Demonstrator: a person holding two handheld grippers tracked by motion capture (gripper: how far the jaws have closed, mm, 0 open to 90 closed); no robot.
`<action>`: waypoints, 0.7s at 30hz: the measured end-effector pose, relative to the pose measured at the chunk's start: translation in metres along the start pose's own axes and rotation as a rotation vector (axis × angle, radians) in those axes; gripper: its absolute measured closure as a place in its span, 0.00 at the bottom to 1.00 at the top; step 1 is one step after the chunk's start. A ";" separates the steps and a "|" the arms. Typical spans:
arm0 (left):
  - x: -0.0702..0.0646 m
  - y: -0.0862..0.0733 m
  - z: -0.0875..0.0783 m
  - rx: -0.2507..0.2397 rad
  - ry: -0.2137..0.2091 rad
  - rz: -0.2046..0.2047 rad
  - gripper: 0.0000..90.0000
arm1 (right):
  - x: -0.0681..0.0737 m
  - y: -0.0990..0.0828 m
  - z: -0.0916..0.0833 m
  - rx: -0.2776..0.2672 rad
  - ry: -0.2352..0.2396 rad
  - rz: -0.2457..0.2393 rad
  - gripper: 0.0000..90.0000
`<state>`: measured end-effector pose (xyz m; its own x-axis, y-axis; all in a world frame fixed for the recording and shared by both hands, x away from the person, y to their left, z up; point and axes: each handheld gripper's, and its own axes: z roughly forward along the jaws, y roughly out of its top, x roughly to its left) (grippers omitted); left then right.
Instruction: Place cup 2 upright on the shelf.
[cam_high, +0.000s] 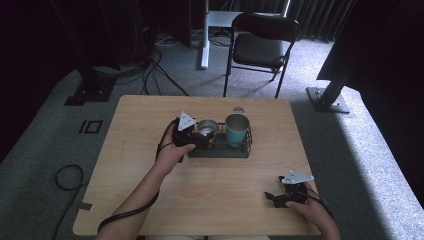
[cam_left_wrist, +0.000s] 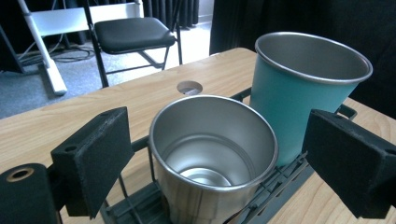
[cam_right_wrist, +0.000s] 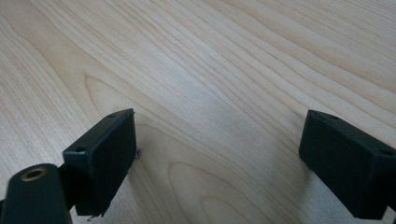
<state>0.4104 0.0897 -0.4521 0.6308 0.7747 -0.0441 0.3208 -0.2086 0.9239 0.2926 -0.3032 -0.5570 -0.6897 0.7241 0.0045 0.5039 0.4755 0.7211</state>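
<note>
A dark wire rack (cam_high: 220, 150) sits at the table's middle with two cups upright in it. The steel cup (cam_high: 207, 127) (cam_left_wrist: 212, 154) is on the left and a teal cup (cam_high: 236, 129) (cam_left_wrist: 299, 88) stands beside it on the right. My left gripper (cam_high: 196, 136) (cam_left_wrist: 219, 163) is open, its jaws wide on either side of the steel cup without gripping it. Near the front right of the table my right gripper (cam_high: 274, 197) (cam_right_wrist: 217, 163) rests low and open over bare wood, nothing between its pads.
The wooden table (cam_high: 150, 165) has a small round hole (cam_high: 238, 109) (cam_left_wrist: 189, 87) just behind the rack. A black folding chair (cam_high: 260, 47) (cam_left_wrist: 130, 32) stands beyond the far edge, with cables on the grey carpet to the left.
</note>
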 end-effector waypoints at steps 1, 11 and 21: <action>0.000 0.000 -0.002 -0.005 0.004 -0.003 0.10 | 0.000 0.000 0.000 0.000 0.000 0.000 0.12; 0.005 -0.006 -0.017 -0.016 0.010 -0.013 0.10 | 0.000 0.000 0.000 0.000 0.000 -0.001 0.12; 0.023 -0.013 -0.039 -0.048 0.067 -0.063 0.10 | 0.000 0.000 0.000 0.000 0.000 -0.001 0.12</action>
<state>0.3931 0.1331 -0.4504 0.5611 0.8240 -0.0788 0.3232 -0.1304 0.9373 0.2926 -0.3032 -0.5570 -0.6900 0.7238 0.0040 0.5033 0.4759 0.7212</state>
